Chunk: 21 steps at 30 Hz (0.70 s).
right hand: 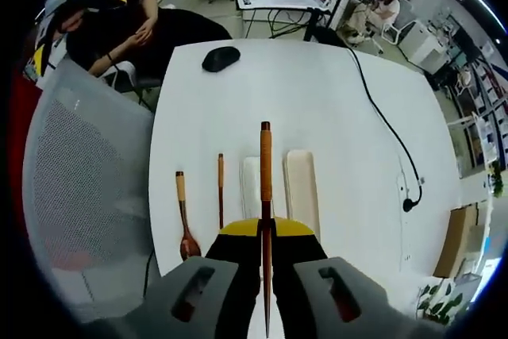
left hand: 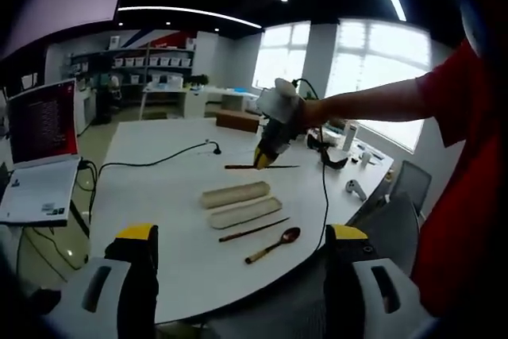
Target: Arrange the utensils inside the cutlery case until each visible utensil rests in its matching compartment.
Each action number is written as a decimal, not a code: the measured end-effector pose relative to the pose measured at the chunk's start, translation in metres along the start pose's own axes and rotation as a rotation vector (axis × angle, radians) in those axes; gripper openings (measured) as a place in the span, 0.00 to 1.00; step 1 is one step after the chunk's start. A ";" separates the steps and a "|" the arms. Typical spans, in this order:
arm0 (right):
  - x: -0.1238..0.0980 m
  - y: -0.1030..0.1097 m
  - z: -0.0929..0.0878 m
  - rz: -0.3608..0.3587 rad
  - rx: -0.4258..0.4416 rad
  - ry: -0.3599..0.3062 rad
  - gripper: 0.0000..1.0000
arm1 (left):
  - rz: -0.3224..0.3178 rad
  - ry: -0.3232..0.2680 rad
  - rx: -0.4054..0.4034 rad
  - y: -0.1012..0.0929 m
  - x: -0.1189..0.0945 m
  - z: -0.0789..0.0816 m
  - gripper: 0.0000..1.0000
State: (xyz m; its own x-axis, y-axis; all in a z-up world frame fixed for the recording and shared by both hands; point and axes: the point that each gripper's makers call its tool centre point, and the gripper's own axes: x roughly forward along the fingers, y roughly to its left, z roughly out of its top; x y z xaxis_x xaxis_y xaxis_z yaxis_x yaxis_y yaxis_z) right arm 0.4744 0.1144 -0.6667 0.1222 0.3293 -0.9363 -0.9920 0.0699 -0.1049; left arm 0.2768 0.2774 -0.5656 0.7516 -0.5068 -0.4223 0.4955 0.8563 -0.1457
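Observation:
The cream cutlery case lies on the white table (left hand: 159,172) as two long halves side by side, one half (left hand: 235,194) (right hand: 252,188) next to the other (left hand: 244,212) (right hand: 302,184). Beside them lie a dark wooden chopstick (left hand: 254,229) (right hand: 221,188) and a wooden spoon (left hand: 274,245) (right hand: 184,224). My right gripper (left hand: 263,158) (right hand: 266,229) is shut on a second chopstick (left hand: 262,167) (right hand: 265,164), held in the air above the case. My left gripper (left hand: 242,233) hangs open at the near table edge with nothing between its jaws.
A black cable (left hand: 159,160) (right hand: 389,129) runs across the table and a black mouse (right hand: 221,58) lies at its far end. A laptop (left hand: 40,148) stands to one side. A grey mesh chair (right hand: 79,196) stands by the edge and a person (right hand: 119,13) sits beyond it.

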 end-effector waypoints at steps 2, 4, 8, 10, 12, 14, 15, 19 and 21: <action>0.003 -0.003 -0.002 -0.004 -0.001 0.006 0.00 | 0.005 -0.007 0.006 0.001 -0.001 0.002 0.88; 0.004 -0.005 -0.001 -0.002 -0.002 0.007 0.00 | 0.010 -0.017 0.003 0.002 -0.001 0.005 0.88; 0.004 -0.005 0.001 0.016 -0.002 0.003 0.00 | 0.017 -0.032 -0.002 0.005 -0.005 0.007 0.87; 0.004 -0.004 0.003 0.019 -0.001 0.000 0.00 | 0.017 -0.032 -0.006 0.005 -0.006 0.006 0.86; 0.004 -0.004 0.003 0.021 0.001 0.000 0.00 | 0.019 -0.030 -0.017 0.007 -0.007 0.004 0.85; 0.004 -0.005 0.003 0.019 0.009 -0.002 0.00 | 0.022 -0.040 -0.024 0.009 -0.009 0.005 0.85; 0.004 -0.005 0.002 0.015 0.010 -0.001 0.00 | 0.025 -0.041 -0.027 0.011 -0.010 0.005 0.85; 0.004 -0.008 0.001 0.004 0.011 0.003 0.00 | 0.019 -0.029 -0.056 0.013 -0.008 -0.002 0.85; 0.005 -0.012 0.000 0.000 0.016 -0.003 0.00 | 0.016 -0.013 -0.046 0.012 -0.006 -0.005 0.85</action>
State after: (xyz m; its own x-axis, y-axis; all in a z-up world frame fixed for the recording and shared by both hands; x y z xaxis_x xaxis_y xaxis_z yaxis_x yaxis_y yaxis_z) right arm 0.4873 0.1151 -0.6701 0.1224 0.3326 -0.9351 -0.9914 0.0854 -0.0994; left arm 0.2763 0.2916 -0.5696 0.7648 -0.4942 -0.4133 0.4633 0.8677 -0.1801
